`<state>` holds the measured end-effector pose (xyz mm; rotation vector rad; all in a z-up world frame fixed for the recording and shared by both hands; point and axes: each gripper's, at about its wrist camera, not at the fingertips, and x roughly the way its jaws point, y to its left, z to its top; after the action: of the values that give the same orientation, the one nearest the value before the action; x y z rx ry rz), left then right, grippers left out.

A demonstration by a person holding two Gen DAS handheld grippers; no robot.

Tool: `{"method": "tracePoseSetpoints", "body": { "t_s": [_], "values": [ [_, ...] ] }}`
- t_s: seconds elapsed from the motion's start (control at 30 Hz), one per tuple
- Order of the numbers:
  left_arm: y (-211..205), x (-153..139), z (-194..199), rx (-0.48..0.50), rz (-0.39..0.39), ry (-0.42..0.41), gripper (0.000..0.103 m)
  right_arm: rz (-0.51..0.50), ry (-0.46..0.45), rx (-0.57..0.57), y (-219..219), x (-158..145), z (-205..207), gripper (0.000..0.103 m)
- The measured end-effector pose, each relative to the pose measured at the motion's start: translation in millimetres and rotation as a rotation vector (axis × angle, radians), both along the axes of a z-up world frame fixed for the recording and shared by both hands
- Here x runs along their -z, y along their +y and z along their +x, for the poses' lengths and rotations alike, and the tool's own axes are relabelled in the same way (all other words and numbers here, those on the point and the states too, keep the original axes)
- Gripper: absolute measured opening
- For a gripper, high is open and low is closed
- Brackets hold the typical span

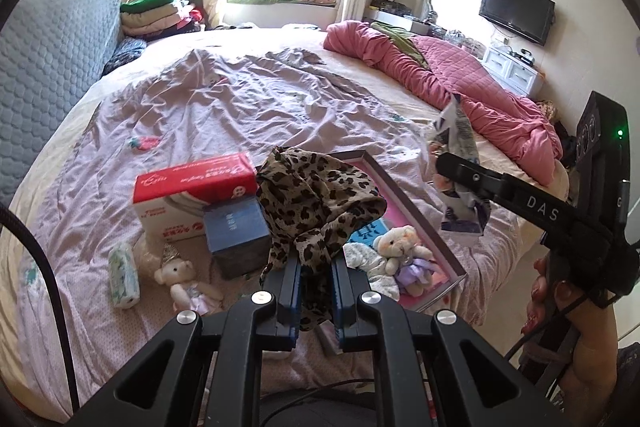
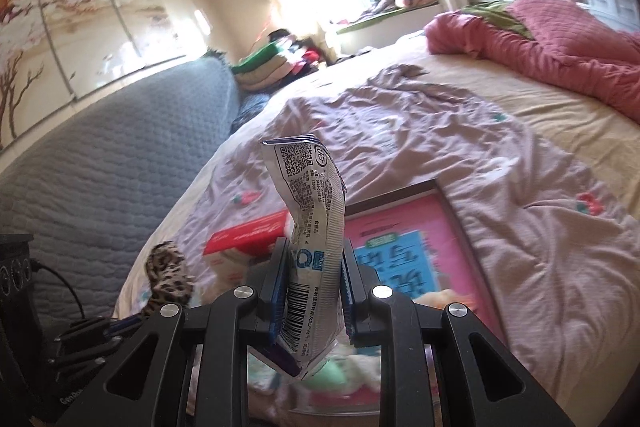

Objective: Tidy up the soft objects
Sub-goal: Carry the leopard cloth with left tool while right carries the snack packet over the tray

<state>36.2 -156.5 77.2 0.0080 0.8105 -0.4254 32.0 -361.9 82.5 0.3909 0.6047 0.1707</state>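
1. Far left on the lilac bedsheet (image 1: pixel 224 107): a small white-and-green patterned tissue pack (image 1: pixel 124 277), lying lengthwise; print too small to read.
2. Just right of it, a white plush bear in a silver party hat (image 1: pixel 182 281), lying on the sheet.
3. Behind the bear, a red-and-white tissue box (image 1: pixel 188 195) with white script and Chinese print on the red top, not legible; a blue-grey cardboard box (image 1: pixel 238 231) touching its front right corner.
4. Centre: left gripper (image 1: pixel 316 291), clamped on a leopard-print chiffon scarf (image 1: pixel 316 199); scarf raised above the bed, bunched over the fingertips, a tail hanging between the blue pads (image 1: pixel 290 291).
5. Right of the scarf, a shallow pink-lined tray with a dark frame (image 1: pixel 424 223); blue-and-white Chinese characters on its floor, partly covered. Inside: a cream plush bear in a lilac dress (image 1: pixel 404 255) beside a pale crumpled cloth (image 1: pixel 366 261).
6. Further right: right gripper (image 2: pixel 314 291), closed on a crumpled white-and-purple plastic snack packet (image 2: pixel 314 227), held upright above the tray. Readable on the packet: a QR code, a barcode, dense Chinese text too fine to read.
7. Far right in the left wrist view: bare hand (image 1: pixel 554 303) wrapped around the right gripper's handle, "DAS" in white on the black finger arm, a green light lit on the body.
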Motion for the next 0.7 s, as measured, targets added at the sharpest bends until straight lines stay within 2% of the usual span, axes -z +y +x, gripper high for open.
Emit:
{"method": "tracePoseSetpoints", "body": {
  "t_s": [0.3,0.5,0.7],
  "values": [
    [-27,-1,10,0.045,0.008,0.004,0.013,0.014,0.007,0.096,-45,5,-8,0.024],
    [-45,5,17,0.078,0.003,0.026,0.013,0.019,0.018,0.106,-53,9,-11,0.024],
    [-60,18,27,0.107,-0.015,0.086,0.013,0.034,0.026,0.104,-55,13,-10,0.024]
  ]
}}
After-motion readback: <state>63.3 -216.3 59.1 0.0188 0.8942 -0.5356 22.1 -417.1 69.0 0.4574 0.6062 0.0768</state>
